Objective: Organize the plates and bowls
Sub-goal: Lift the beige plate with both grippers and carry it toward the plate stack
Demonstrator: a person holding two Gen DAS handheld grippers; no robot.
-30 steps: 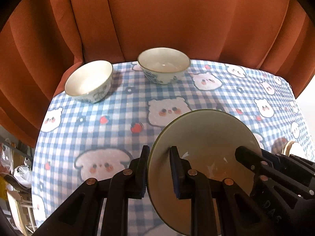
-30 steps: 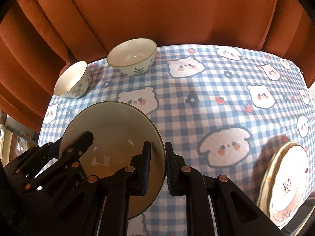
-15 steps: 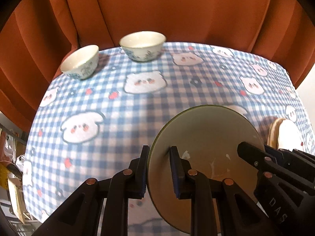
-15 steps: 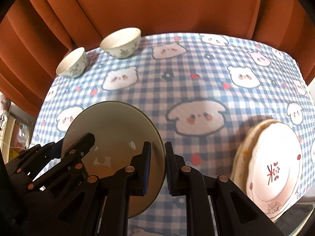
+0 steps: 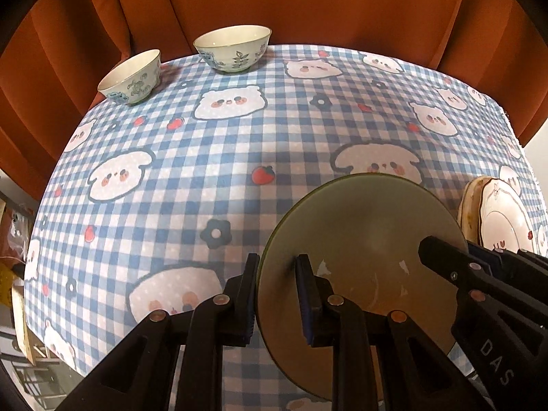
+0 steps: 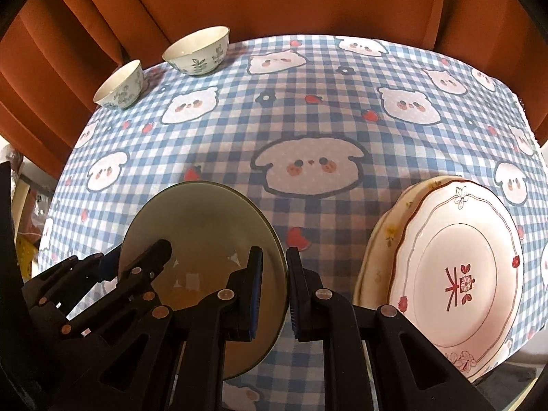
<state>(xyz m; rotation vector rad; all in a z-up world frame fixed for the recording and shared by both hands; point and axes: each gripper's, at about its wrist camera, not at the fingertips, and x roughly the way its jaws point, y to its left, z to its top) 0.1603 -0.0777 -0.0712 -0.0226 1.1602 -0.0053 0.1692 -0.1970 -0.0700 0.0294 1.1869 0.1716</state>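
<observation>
both grippers are clamped on the olive plate [image 5: 359, 239], left gripper [image 5: 275, 294] pinching its left rim, right gripper [image 6: 274, 289] its right rim, and it rides lifted above the near edge of the checked tablecloth [image 5: 239, 157]. since a second ago the pair has pulled back from the two bowls, the small bowl [image 5: 132, 77] and larger bowl [image 5: 233, 48] now far off at the far left corner, and the stacked plates [image 6: 452, 274] have slid into view at the near right edge. looks like the olive plate is headed for that stack.
</observation>
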